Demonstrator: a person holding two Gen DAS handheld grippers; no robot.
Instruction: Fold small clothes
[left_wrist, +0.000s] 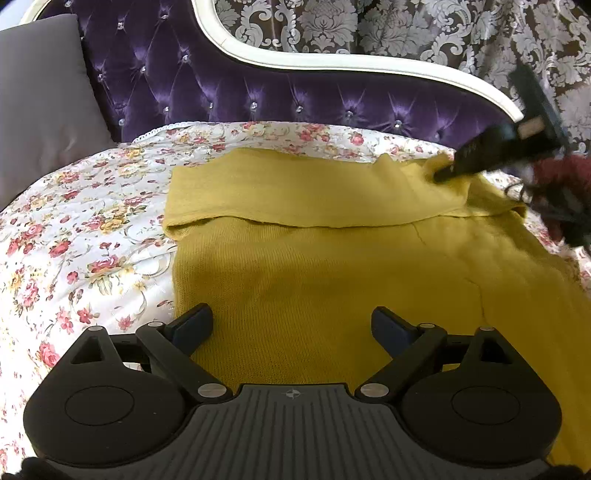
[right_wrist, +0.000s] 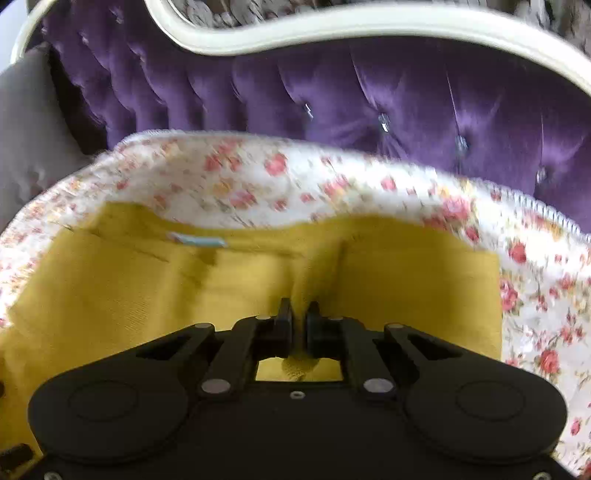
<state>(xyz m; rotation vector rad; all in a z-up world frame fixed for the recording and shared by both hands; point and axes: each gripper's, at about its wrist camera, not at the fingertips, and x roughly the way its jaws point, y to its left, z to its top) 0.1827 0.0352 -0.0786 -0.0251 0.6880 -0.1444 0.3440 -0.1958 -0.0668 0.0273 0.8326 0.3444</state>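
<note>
Both wrist cameras look steeply down, close over the yellow garment (left_wrist: 332, 280), toward the purple headboard (right_wrist: 406, 96) at twelve o'clock.

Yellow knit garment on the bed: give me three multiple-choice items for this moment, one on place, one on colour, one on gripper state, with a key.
1. Where does the yellow knit garment lie?
A. On the floral bedspread
B. On a bare wooden floor
C. Draped over the headboard

2. What colour is the tufted headboard?
A. Green
B. Purple
C. Red

3. How do the two grippers stand?
A. Both open and clear of the cloth
B. Left shut on the cloth, right open
C. Left gripper open over the cloth, right gripper shut on a pinch of it

Key: 1 A, the garment is spread flat on the flowered cover. 2 B, the buttoned padding behind the bed is purple with a cream frame. 3 C, the left wrist view shows wide jaws with nothing clamped, while the right wrist view shows a ridge of yellow fabric squeezed between nearly closed fingers.
</note>
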